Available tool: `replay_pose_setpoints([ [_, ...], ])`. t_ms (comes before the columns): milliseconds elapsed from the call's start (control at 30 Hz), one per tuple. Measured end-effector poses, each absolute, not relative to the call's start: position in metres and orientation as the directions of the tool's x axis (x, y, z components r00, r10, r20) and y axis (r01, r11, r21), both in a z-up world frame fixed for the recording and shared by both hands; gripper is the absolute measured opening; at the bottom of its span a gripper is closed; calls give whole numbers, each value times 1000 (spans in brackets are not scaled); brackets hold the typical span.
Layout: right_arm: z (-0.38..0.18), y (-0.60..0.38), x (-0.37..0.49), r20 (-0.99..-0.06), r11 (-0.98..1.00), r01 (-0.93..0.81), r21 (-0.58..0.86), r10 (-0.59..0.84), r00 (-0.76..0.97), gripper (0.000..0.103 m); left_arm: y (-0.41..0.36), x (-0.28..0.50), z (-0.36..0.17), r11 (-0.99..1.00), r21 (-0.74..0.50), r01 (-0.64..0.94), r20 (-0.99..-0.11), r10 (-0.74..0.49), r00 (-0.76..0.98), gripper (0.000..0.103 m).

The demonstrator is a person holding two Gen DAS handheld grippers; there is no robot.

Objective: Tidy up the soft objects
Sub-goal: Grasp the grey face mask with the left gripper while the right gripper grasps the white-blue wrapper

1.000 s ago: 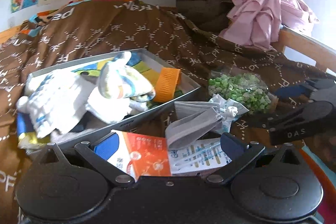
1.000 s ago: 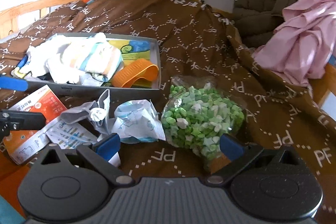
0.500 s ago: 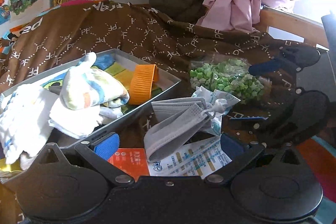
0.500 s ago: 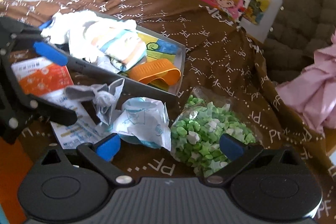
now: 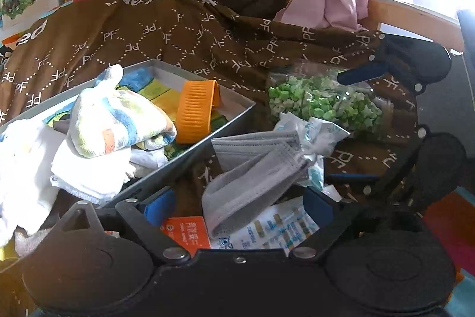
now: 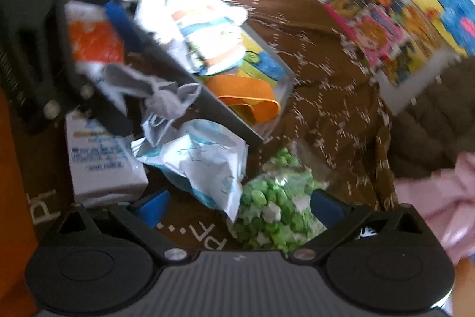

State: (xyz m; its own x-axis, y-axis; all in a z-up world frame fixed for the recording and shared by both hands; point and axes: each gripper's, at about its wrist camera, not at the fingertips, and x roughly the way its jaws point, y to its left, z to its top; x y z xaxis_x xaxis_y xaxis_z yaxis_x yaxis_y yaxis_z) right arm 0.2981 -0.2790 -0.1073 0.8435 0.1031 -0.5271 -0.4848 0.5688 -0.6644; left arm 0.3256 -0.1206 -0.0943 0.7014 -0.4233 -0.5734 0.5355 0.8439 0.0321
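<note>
Basically, the grey face mask (image 5: pixel 252 168) lay on the brown bedspread (image 5: pixel 178 34), just beside the near-right edge of the grey tray (image 5: pixel 204 135), draped over a white pamphlet (image 5: pixel 276 228). Light, limp, pleated fabric; likely best pinched at a bunched fold or the ear-loop end. Left gripper (image 5: pixel 234 204) was spread wide around the mask, gripping nothing. Right gripper (image 6: pixel 237 204) was spread too, empty, over the crumpled white wrapper (image 6: pixel 204 165) and bag of green stars (image 6: pixel 273 216).

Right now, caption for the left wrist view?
Open left gripper over grey mask, beside tray of towels.
</note>
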Motion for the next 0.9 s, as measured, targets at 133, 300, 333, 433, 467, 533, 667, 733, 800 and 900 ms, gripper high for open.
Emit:
replay_pose_setpoints([
  [133,-118,-266,301,-514,471,-504,-724,119,849,102,-117,334,-95,854,13,521,-579,-418,700,84],
  [300,-131,-255,307,-501,354,-509,-784,123,857,99,-115,344,-97,855,-34,518,-599,-432,674,70],
  [333,-132,-254,308,-500,337,-512,-790,128,857,97,-115,345,-98,852,-40,523,-601,-438,668,68],
  [433,-136,-251,309,-498,283,-518,-807,144,855,87,-116,345,-99,845,-46,533,-605,-448,658,60],
  [467,-138,-250,306,-498,270,-520,-811,148,854,83,-116,346,-99,846,-49,531,-607,-448,657,56],
  [533,-140,-248,305,-504,248,-528,-812,157,849,75,-116,349,-100,849,-60,525,-615,-446,651,49],
  [667,-143,-247,303,-510,221,-535,-816,164,845,61,-114,353,-100,855,-81,513,-622,-446,644,38],
  [733,-143,-248,304,-514,219,-540,-813,167,842,57,-114,354,-100,856,-89,510,-624,-447,641,32],
  [800,-142,-249,305,-512,222,-539,-813,168,842,53,-114,354,-99,857,-97,506,-625,-448,640,23],
  [900,-139,-251,302,-502,235,-530,-814,173,847,47,-113,355,-96,854,-121,505,-624,-461,631,16],
])
